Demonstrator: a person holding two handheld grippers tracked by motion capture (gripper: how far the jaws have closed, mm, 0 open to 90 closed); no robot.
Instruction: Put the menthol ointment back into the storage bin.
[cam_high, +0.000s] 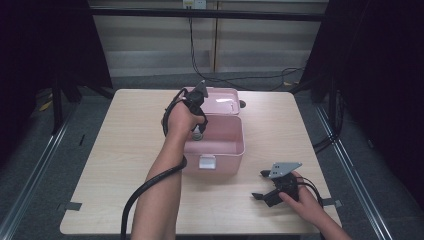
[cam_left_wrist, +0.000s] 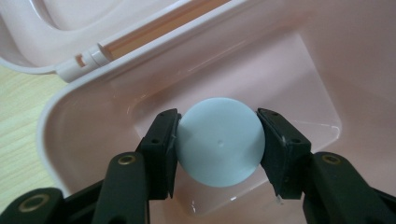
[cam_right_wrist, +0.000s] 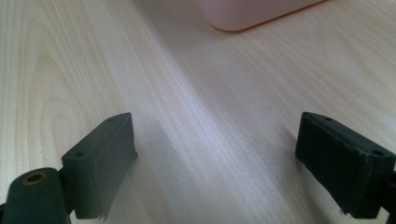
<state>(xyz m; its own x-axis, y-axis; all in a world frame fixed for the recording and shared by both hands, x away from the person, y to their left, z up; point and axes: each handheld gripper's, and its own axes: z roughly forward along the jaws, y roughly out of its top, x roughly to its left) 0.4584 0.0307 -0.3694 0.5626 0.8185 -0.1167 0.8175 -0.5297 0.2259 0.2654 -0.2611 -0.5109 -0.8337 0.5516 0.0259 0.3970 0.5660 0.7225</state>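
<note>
The table (cam_high: 125, 150) is a pale wood surface; from my remote station I note it carries one container, a pink box (cam_high: 227, 150) with its hinged lid (cam_high: 220, 100) thrown back flat behind it.

Step in hand, in my judgement: placing a pale blue ball (cam_left_wrist: 219, 142) into the box. The left gripper (cam_left_wrist: 217, 140) hangs over the open box, jaws pointing down into it. Its pads grip the ball on two opposite sides, closed as far as the ball allows, with no gap at either contact. Below and beyond the jaws lies the bare floor of the box; I see nothing else inside the part that shows. The box wall curves round to the left of the jaws, and the hinge sits above them in the left gripper view. I cannot tell whether the ball touches the floor or hangs just above it.

The right gripper (cam_high: 270, 189) rests low over the table, well apart from the box, near its front right corner. Its jaws stand wide open with nothing between them but wood grain; a corner of the box shows ahead of them.

Next move, as I judge it: lower until the ball seats, then open the left jaws and lift straight out, clear of the rim. Risk: the ball may roll once freed.
</note>
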